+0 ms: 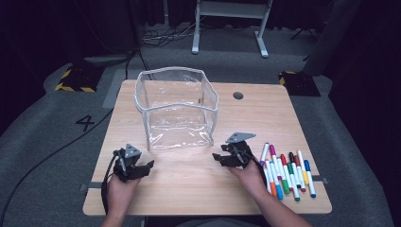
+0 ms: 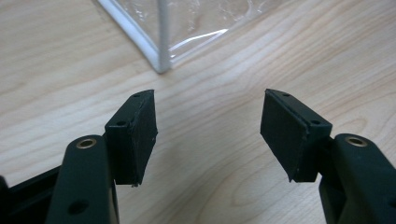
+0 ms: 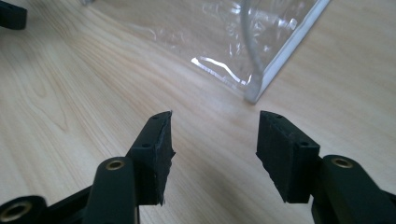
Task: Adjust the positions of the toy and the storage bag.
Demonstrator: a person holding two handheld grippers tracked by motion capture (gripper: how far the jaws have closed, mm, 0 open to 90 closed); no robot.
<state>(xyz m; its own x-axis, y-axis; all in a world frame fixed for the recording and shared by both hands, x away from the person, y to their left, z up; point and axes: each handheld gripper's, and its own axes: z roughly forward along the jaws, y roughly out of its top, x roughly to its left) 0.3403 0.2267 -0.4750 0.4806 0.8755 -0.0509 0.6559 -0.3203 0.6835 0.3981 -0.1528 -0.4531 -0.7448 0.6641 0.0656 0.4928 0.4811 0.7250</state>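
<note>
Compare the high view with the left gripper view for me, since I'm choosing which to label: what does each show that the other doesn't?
The high view alone has the markers lying beside the right gripper, the person's hands, the whole clear bag standing open, and the grey floor around the table. The left gripper view alone gives a close look at the left gripper, its jaws apart with nothing between them, aimed at the bag's near bottom corner. Both share the wooden table, the bag and the left gripper.

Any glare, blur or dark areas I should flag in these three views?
High view: table evenly lit, surroundings dark, markers slightly soft. Left gripper view: sharp, glare streak on the clear pouch. Right gripper view: bright glints on the pouch's plastic.
</note>
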